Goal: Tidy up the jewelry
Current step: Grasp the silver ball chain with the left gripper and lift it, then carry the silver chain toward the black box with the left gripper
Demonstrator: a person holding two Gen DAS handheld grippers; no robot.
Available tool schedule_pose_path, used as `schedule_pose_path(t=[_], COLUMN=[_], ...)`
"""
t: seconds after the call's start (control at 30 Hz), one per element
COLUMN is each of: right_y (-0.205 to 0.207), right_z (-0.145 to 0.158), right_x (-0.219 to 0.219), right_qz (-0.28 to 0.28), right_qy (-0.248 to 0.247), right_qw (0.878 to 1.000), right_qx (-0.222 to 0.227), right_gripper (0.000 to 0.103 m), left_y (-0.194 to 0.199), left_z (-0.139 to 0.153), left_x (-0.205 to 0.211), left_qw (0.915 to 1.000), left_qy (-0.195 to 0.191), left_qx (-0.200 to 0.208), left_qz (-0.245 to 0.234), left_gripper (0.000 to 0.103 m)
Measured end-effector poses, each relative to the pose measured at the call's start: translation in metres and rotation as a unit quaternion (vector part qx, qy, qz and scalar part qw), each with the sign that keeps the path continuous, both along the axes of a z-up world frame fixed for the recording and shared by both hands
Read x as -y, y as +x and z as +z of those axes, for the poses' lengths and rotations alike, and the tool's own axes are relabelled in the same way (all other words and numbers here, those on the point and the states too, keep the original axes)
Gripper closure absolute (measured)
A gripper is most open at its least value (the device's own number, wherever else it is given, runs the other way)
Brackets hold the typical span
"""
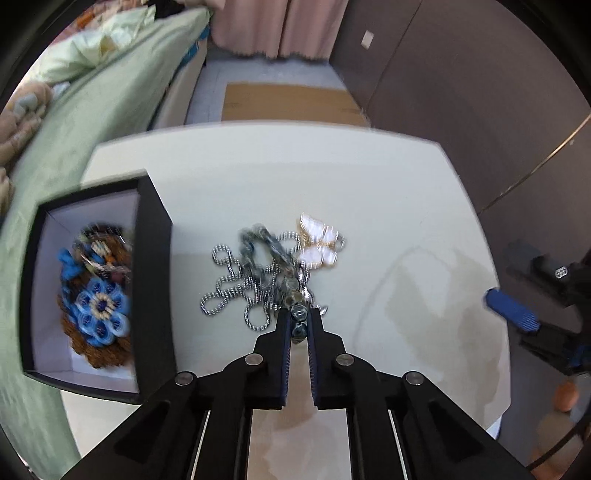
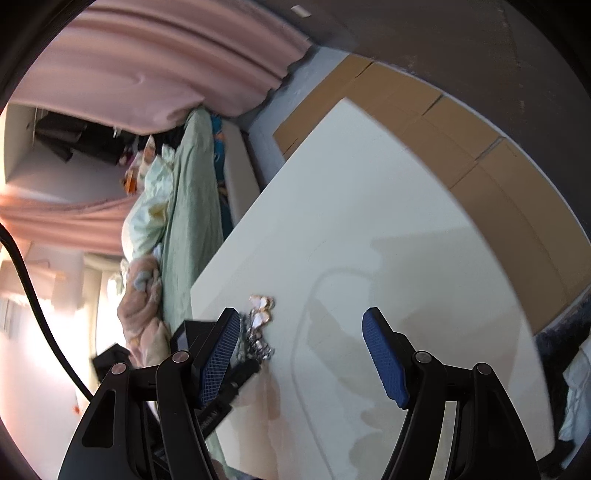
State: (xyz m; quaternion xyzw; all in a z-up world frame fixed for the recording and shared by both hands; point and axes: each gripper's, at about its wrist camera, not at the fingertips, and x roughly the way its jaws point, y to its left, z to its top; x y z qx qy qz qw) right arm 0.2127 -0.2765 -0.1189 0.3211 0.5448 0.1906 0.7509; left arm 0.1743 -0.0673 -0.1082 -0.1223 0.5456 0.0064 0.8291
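Writing: no brand, label or readable lettering anywhere that I can make out; a small white mark on my other tool's body is too small to read.

My left gripper: the jaws are drawn nearly together, nipping a short string of dark, glossy grey-blue beads between the blue ridged pads. It points steeply down at the table.

Beads' long axis: along the line of my fingers, running from the gap out toward the pile ahead.

Jewelry pile: on the white table, just beyond my left fingertips, about mid-table. A black-and-white speckled cord loops loosely across the left and near side, with no single direction. A chunky grey-blue chain lies across its far part, blurred.

Butterfly pendant: white wings edged in gold, at the far right of the pile, touching the tangle. Which way it faces I cannot tell.

Black box: open, white inside, at the table's left edge, left of the pile and apart from it. It holds blue flower-shaped beadwork on something brown, with a few blurred pieces behind.

My right gripper: jaws spread wide, nothing between them, hanging over bare table to the right of the pile.

Surroundings: a green-covered bed left of the table, pink curtains beyond, flat cardboard on the floor.
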Motion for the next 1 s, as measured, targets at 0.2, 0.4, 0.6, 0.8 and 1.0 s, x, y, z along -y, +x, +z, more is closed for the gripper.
schedule_pose_path(t=[0.2,0.4,0.6,0.8,1.0], right_y=[0.000,-0.003,-0.004,-0.005,-0.006], right_z=[-0.001,-0.009,-0.013,-0.016,-0.021], right_x=[-0.023,-0.042,-0.059,-0.071,-0.081], right_qz=[0.034,0.056,0.077,0.093,0.102], right_qy=[-0.004,-0.012,-0.015,-0.021,-0.041], right_qw=[0.999,0.998,0.997,0.995,0.994], right_qx=[0.003,-0.006,-0.011,-0.011,-0.013], right_gripper=[0.033,0.033,0.033,0.033,0.036], left_y=[-0.008,-0.018,-0.025,-0.033,-0.045], left_z=[0.043,0.084,0.121,0.158,0.191], left_x=[-0.007,-0.013,-0.010,-0.013,-0.014], left_qw=[0.9989,0.9961,0.9916,0.9862,0.9799], left_qy=[-0.004,-0.011,-0.017,-0.022,-0.021], left_qx=[0.047,0.087,0.127,0.163,0.198], left_qz=[-0.003,-0.006,-0.014,-0.017,-0.017], left_gripper=[0.095,0.095,0.095,0.095,0.095])
